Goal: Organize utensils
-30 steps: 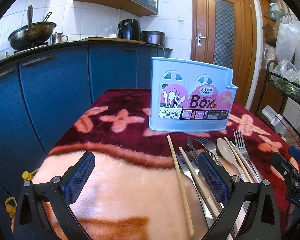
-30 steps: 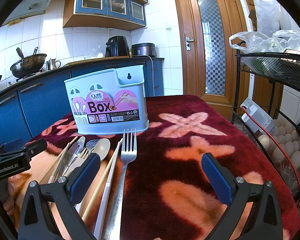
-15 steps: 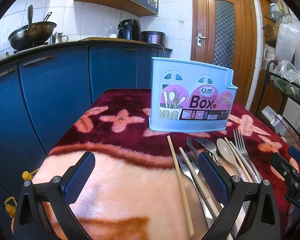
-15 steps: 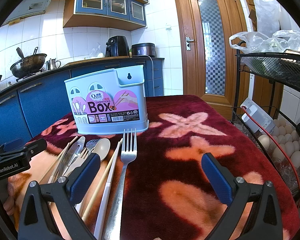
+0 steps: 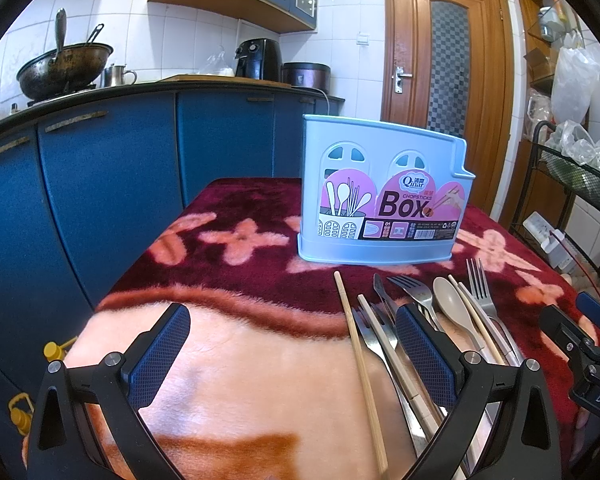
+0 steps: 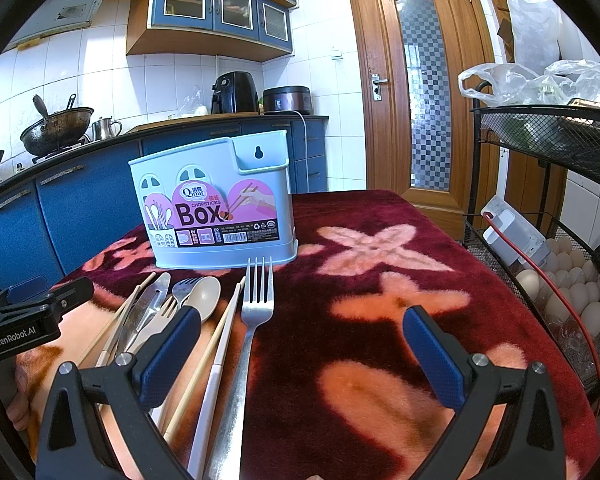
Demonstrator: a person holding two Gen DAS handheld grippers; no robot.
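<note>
Nothing has moved since a second ago: left gripper (image 5: 292,352) and right gripper (image 6: 302,354) both gape empty before the chopsticks box (image 5: 384,196), utensils (image 6: 204,312) untouched.

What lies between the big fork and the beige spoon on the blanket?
In the right wrist view, a pair of chopsticks lies between the big fork and the beige spoon, roughly parallel to the fork.

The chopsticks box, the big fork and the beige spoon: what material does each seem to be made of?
Chopsticks box: pale blue plastic, probably; smooth moulded walls, cut-out windows, paper label.
Big fork: metal, likely steel; shiny grey with reflections.
Beige spoon: looks like matte plastic, possibly ceramic; no shine.
</note>
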